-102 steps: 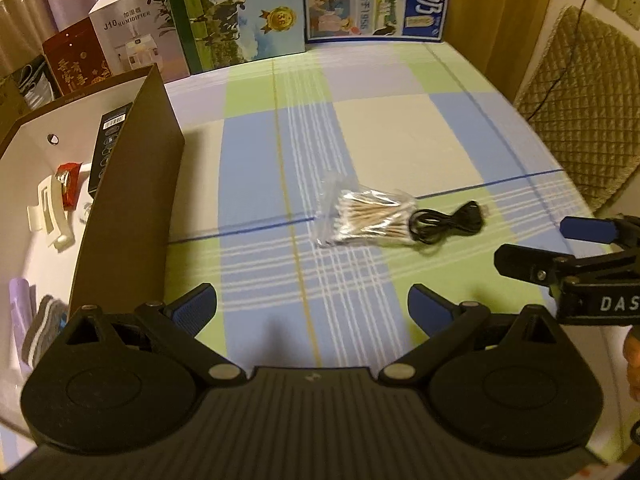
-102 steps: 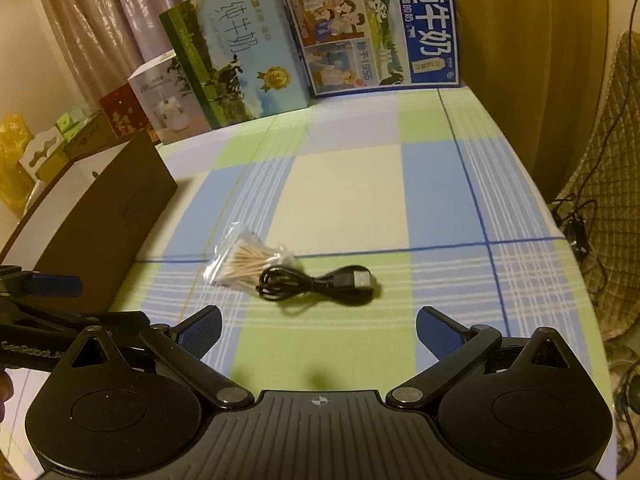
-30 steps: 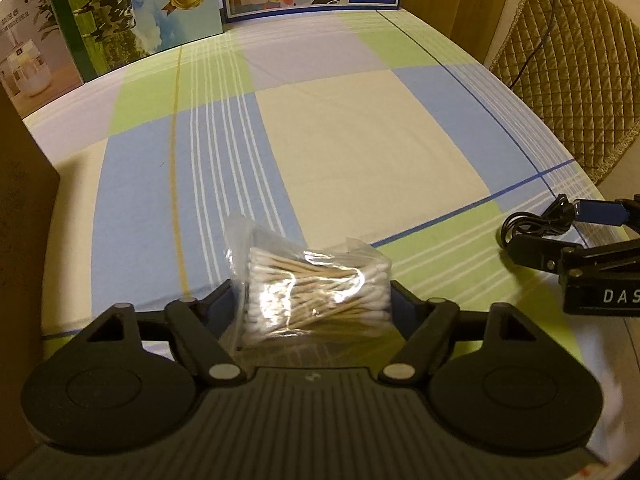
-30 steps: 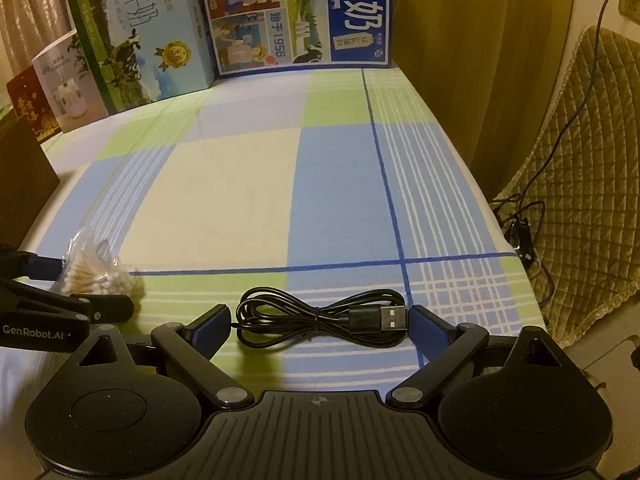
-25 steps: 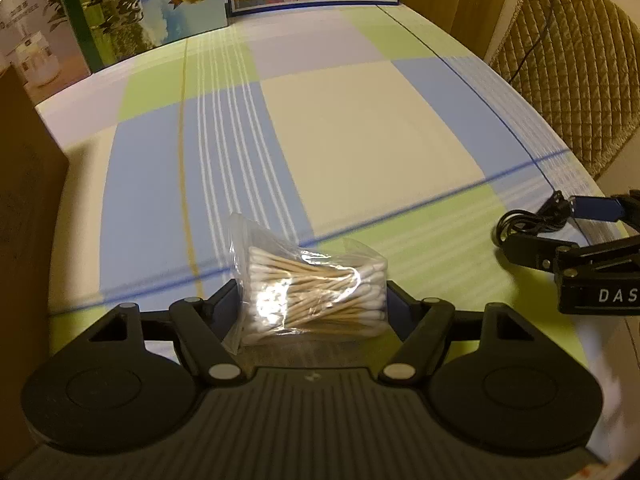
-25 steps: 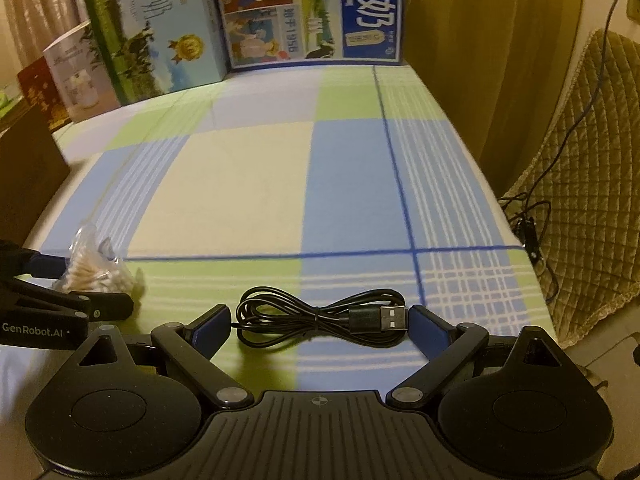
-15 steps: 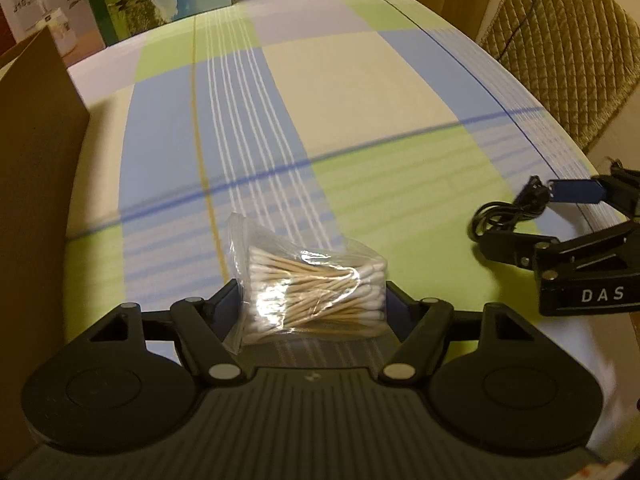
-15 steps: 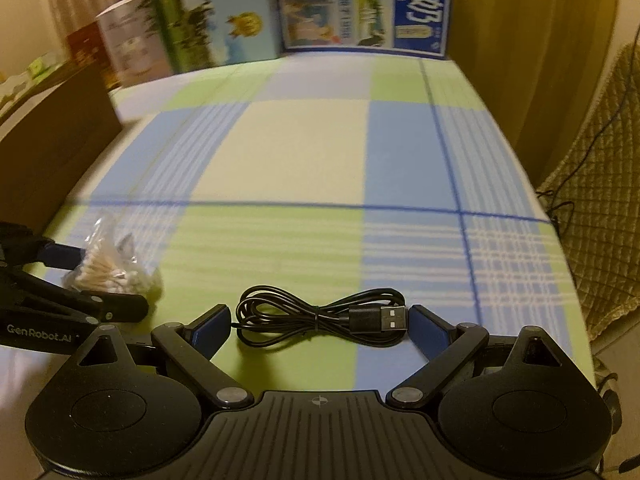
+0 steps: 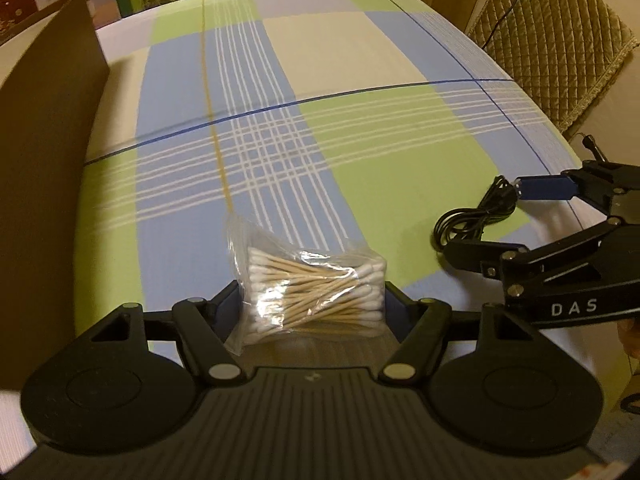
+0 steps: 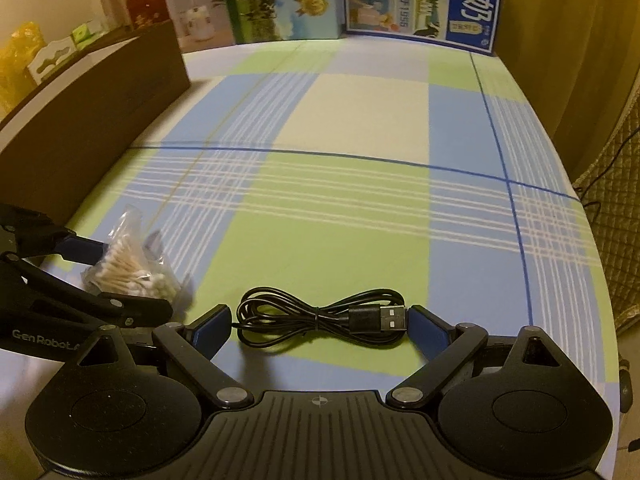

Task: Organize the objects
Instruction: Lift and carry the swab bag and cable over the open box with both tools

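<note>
The swab bag (image 9: 310, 292) sits clamped between the fingers of the left claw (image 9: 312, 300), whose jaws have just been closing on it, above the checked cloth (image 9: 360, 60) of the worktop. The coiled cable (image 10: 320, 318) spans the right claw (image 10: 320, 326), its loop end at the left pad and its USB plug (image 10: 390, 317) touching the right pad, jaws set wide and clamped on it lengthwise. A brown box wall (image 9: 44, 152) stands to the left, cartons (image 10: 280, 0) line the far edge, and a quilted chair (image 9: 552, 40) stands on the right.
</note>
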### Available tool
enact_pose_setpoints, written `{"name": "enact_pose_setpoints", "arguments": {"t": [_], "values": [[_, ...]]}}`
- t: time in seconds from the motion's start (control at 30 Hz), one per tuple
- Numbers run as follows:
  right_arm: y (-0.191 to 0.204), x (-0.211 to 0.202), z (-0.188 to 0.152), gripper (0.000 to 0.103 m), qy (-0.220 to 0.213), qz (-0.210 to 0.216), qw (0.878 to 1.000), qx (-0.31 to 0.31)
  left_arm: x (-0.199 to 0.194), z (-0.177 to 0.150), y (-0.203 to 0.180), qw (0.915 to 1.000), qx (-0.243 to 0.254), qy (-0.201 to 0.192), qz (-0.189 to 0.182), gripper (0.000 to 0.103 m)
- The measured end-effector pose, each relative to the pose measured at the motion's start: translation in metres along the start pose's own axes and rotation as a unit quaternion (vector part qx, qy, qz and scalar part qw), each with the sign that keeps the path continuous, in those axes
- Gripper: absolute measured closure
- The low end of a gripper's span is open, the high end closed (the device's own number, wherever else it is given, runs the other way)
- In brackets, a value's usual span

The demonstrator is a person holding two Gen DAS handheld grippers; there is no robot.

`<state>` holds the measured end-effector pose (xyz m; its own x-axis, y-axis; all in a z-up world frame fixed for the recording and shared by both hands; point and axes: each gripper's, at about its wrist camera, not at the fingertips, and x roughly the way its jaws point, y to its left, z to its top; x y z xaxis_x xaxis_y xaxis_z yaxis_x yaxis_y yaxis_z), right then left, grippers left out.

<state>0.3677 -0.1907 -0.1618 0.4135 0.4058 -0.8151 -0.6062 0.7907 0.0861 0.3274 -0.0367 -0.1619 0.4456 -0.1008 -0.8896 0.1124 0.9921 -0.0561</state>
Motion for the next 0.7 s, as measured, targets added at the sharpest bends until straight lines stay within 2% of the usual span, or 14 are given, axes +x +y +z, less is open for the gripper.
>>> {"name": "enact_pose_setpoints", "arguments": {"t": [0.23,0.7], "values": [[0.012,-0.019,0.004,0.013,-0.019,0.018,1.0,-0.006,-0.034,-0.006,0.009,0.9997,-0.013,-0.019,0.005,0.034],[0.058,-0.056,0.035,0.013,-0.079,0.056,0.995,-0.027,-0.111,-0.008,0.042,0.9951,-0.037,-0.089,0.02,0.035]]}}
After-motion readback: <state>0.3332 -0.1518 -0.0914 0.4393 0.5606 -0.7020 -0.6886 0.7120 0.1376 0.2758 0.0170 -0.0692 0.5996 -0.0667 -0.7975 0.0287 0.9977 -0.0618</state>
